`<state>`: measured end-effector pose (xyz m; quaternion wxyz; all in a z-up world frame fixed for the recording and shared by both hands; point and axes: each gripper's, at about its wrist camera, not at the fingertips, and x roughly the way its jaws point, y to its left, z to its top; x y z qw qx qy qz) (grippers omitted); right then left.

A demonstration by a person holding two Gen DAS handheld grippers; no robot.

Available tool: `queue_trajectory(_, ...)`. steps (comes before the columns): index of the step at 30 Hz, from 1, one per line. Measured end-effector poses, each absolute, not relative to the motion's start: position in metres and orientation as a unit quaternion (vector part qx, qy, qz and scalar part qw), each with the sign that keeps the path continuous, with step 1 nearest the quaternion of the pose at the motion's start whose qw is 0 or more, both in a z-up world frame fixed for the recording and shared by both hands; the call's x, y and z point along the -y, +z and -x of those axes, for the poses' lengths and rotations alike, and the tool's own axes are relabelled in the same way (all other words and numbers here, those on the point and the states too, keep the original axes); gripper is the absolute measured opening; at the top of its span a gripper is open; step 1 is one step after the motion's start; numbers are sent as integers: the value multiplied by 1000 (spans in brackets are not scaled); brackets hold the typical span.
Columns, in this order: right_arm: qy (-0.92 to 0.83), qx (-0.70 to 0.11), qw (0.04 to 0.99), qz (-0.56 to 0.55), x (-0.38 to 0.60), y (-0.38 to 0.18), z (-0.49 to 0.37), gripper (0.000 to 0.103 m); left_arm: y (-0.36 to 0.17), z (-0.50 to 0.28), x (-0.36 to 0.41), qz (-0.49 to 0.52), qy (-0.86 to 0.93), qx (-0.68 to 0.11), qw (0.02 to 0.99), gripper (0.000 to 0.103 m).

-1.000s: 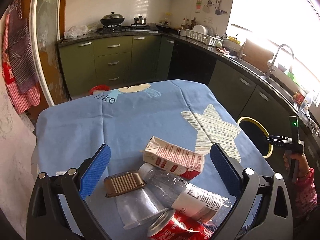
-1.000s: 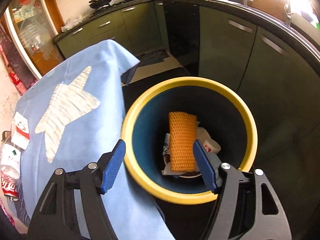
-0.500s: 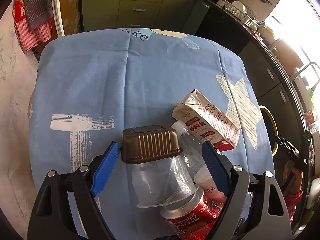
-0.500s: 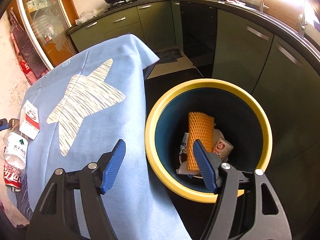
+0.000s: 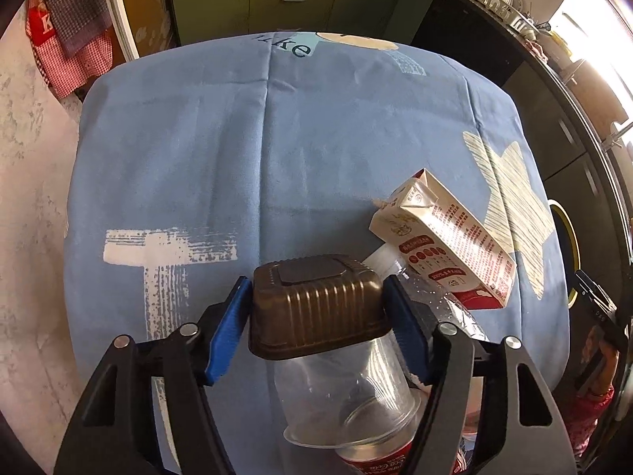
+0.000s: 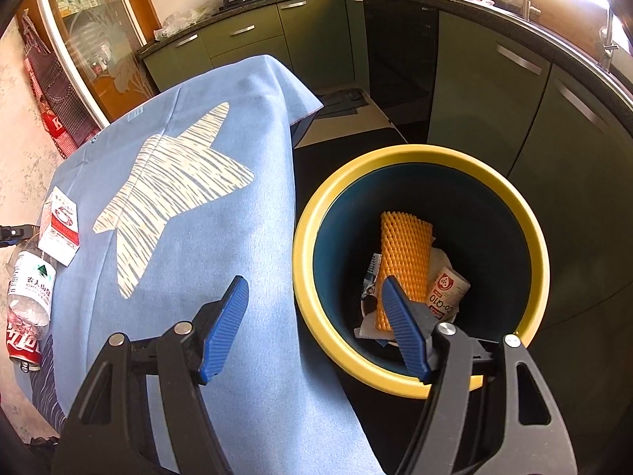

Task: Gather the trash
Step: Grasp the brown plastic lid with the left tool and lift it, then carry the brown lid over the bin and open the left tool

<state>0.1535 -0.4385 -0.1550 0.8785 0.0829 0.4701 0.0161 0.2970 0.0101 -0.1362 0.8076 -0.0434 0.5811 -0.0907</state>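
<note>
My left gripper [image 5: 316, 308] is shut on a brown ribbed plastic tub [image 5: 316, 304], upside down on the blue tablecloth [image 5: 277, 150]. Below it lie a clear plastic cup [image 5: 348, 396], a clear water bottle [image 5: 439, 308] and a red cola can [image 5: 372, 461]. A white and red milk carton [image 5: 443, 237] lies to the right. My right gripper [image 6: 312, 320] is open and empty, above the table edge beside the yellow-rimmed trash bin [image 6: 419, 158], which holds an orange foam net [image 6: 403, 261] and paper scraps. The carton [image 6: 61, 225], bottle [image 6: 33, 285] and can [image 6: 23, 346] show at far left.
Green kitchen cabinets [image 6: 490, 91] curve around behind the bin. The bin's rim [image 5: 569, 233] and the right gripper show at the right edge of the left wrist view. A glass door [image 6: 91, 39] and hanging checked cloth [image 5: 67, 39] stand at the left.
My left gripper dropped over the trash pile and closed on the brown tub. My right gripper drew back and left from above the bin toward the table edge, still open.
</note>
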Motion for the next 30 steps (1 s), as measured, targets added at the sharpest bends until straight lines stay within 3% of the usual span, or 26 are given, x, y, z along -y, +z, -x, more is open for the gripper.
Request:
queue_trajectory(14, 23, -468, 880, -81, 433, -155, -152, 66, -116, -302, -16, 55, -93, -539, 835, 62)
queue_trajectory(24, 23, -461, 884, -74, 430, -149, -147, 66, -63, -291, -10, 42, -111, -480, 869, 62)
queue_trajectory(30, 18, -451, 889, -75, 435, -142, -138, 66, -30, -271, 36, 15, -172, -453, 875, 62)
